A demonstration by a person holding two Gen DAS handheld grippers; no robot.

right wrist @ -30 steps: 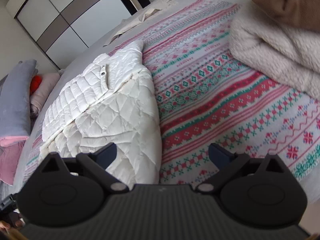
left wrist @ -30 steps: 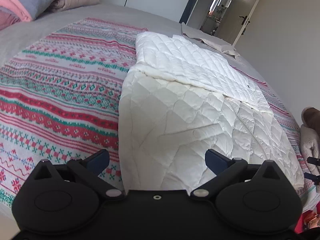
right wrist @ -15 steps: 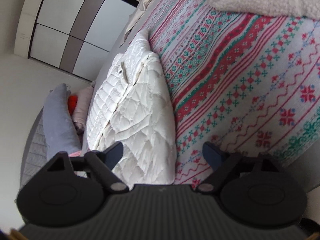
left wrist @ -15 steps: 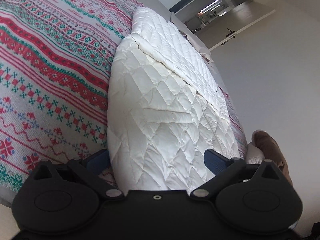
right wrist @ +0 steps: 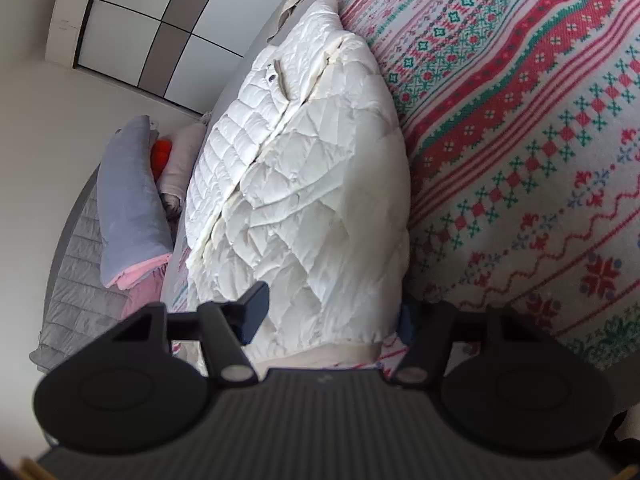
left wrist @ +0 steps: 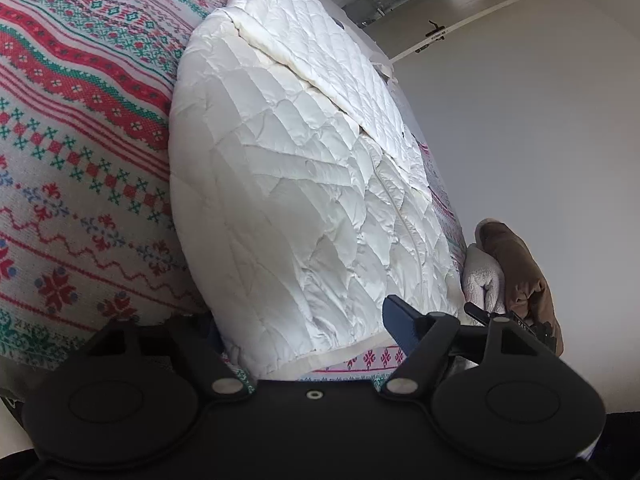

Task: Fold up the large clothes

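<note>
We see a white quilted down jacket (left wrist: 296,184) lying lengthwise on a bed, on a knitted-pattern bedspread (left wrist: 72,128) banded in red, green and white. The jacket is partly folded, one panel laid over its far half along a seam. Its near hem reaches almost to the bed's front edge, with only a thin strip of bedspread showing below it.

Our left gripper (left wrist: 304,328) sits at that hem with its jaws spread wide: the right finger (left wrist: 400,320) stands clear above the hem, while the left one is tucked against or under the jacket's left corner, mostly hidden. Our right gripper (right wrist: 332,312) straddles the hem's other corner, jaws likewise spread, its left finger (right wrist: 254,308) over the quilting and its right one in shadow beside the jacket's edge. Whether either finger touches the fabric we cannot tell.

Broad bare bedspread flanks one long side of the jacket. On the other side the bed edge runs close. Near the front corner lie a folded cream fleece (left wrist: 482,280) and a brown garment (left wrist: 516,268). At the head end rest a grey-blue pillow (right wrist: 128,192), something pink (right wrist: 140,280) and a small orange-red object (right wrist: 162,156); a panelled wardrobe (right wrist: 168,24) stands beyond.
</note>
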